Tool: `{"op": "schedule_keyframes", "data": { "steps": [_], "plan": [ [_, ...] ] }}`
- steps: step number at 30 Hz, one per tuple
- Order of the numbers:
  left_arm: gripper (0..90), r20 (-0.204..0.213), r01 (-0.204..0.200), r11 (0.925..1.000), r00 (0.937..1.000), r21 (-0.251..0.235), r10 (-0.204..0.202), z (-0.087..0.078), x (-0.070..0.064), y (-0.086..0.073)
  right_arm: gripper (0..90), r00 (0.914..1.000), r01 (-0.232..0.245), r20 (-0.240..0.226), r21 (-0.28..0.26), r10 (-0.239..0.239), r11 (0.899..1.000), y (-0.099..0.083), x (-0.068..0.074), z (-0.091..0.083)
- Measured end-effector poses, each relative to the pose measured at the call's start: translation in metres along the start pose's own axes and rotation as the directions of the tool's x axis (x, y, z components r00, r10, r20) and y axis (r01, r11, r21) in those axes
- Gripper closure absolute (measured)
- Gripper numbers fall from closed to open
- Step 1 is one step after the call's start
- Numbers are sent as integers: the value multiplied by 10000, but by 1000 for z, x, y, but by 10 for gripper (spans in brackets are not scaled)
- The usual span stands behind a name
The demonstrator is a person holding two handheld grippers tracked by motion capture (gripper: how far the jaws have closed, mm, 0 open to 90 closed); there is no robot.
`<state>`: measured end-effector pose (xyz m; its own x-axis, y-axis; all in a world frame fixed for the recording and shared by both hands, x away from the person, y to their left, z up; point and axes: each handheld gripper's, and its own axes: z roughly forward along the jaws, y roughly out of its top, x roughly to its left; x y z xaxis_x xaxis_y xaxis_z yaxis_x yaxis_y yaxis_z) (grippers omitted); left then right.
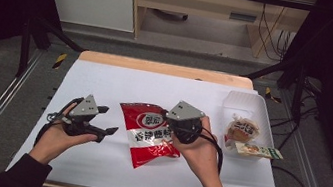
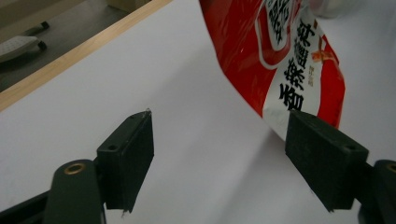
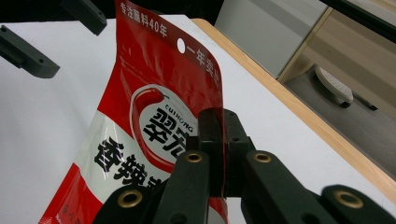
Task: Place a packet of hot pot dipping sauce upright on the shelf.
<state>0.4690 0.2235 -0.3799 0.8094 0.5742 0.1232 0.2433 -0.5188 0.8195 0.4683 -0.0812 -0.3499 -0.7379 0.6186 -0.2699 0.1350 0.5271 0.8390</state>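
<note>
While your right gripper (image 3: 219, 154) has its jaws pinched on the side edge of the red snack bag (image 1: 150, 134), keep that pinch firm and lift slowly, because the film is slick and thin and could slide out if you jerk it. My judgement is that the step in hand is carrying the bag to the white tray (image 1: 241, 103), so hold it by the seam rather than the puffy middle, and keep it level enough that the far end doesn't drag on the table (image 1: 107, 165).

In the right gripper view the bag's edge runs straight between the two jaws, with the printed face spreading out toward ten o'clock and the hang hole at the far end near twelve.

Your left gripper (image 2: 219, 154) has its jaws spread wide with nothing between them. In its view the bag lies beyond the jaws toward one o'clock, its lower corner just past the right-hand jaw, not touching as far as I can tell.

Farther off, at three o'clock from the bag in the high view, the tray already holds two wrapped snacks (image 1: 244, 133).
</note>
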Motion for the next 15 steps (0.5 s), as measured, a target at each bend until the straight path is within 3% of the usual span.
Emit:
{"op": "schedule_keyframes", "data": {
  "steps": [5,15],
  "plan": [
    [276,268,-194,9998,9995,-32,195,9,1,15,900,10000,20,-46,-28,-20,10000,0,0,-1],
    [436,946,-314,9994,9951,157,298,25,0,32,900,9999,-62,-112,-83,61,9999,1,1,-4]
  ]
}}
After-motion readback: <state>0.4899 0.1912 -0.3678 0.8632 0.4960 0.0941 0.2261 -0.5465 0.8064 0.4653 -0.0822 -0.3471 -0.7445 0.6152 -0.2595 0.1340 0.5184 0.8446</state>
